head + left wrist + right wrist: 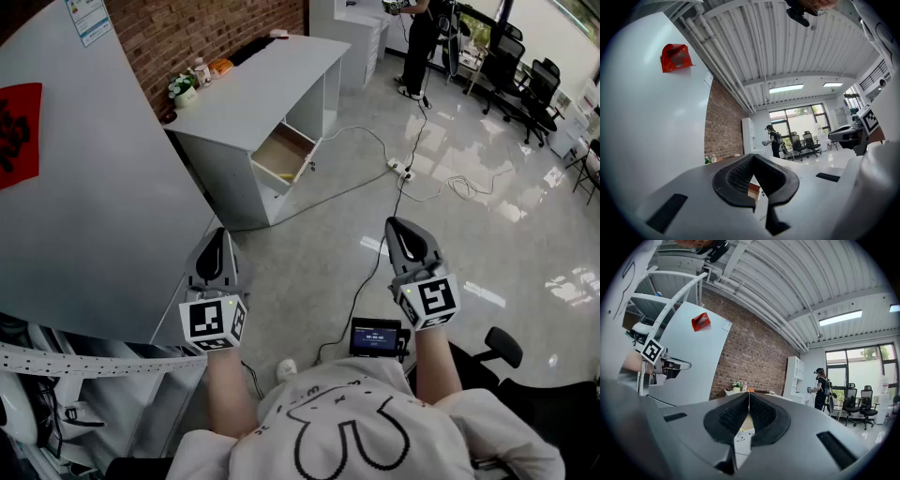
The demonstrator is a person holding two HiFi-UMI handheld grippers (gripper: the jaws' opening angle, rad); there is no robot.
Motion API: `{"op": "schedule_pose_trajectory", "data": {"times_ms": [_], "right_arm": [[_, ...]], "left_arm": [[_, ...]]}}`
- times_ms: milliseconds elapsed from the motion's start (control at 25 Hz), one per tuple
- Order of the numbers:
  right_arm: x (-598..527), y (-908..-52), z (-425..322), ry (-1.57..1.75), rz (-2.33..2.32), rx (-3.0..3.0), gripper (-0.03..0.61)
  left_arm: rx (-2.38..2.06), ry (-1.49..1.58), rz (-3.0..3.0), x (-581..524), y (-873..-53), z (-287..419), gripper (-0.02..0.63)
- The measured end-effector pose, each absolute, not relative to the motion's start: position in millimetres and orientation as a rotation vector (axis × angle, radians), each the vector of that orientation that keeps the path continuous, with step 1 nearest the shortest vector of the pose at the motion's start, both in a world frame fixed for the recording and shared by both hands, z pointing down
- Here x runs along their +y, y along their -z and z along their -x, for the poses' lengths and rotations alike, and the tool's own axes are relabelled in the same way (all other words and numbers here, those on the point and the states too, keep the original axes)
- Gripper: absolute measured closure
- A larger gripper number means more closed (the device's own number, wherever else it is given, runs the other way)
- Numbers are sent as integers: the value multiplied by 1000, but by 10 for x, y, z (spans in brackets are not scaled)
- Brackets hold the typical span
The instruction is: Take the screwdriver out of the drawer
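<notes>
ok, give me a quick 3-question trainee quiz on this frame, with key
1. True or false: the drawer is open.
2. Pick one: the left gripper and right gripper are A) inside the drawer, B) over the floor, short of the desk, C) resting on the desktop.
3. Fill in: both grippers' jaws are ____, with nothing between them.
Key: 1 true; 2 B; 3 shut.

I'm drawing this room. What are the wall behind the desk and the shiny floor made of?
The wall looks like rough red brick; pale mortar lines show between the bricks. The floor seems to be glossy tile or polished stone: it reflects light.
</notes>
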State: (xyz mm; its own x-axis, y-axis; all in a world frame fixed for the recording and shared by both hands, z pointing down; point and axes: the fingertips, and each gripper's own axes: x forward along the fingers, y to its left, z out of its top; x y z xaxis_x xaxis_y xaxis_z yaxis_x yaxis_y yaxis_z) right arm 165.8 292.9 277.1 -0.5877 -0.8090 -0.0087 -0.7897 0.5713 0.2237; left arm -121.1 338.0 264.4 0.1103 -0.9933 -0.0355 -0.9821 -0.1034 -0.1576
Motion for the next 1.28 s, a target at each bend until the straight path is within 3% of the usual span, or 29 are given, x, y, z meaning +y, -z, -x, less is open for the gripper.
{"op": "schedule_pose_trajectory", "data": {"times_ms": [520, 1280], "right_arm": [[2482, -2881, -1983, 270, -1354, -2719, 558], [1871, -2955, -3274, 263, -1290, -2758, 557]], "left_arm": [[2005, 149, 2216, 2943, -2627, 853, 601], [2094, 131, 2153, 2351, -2744, -361, 601]]}}
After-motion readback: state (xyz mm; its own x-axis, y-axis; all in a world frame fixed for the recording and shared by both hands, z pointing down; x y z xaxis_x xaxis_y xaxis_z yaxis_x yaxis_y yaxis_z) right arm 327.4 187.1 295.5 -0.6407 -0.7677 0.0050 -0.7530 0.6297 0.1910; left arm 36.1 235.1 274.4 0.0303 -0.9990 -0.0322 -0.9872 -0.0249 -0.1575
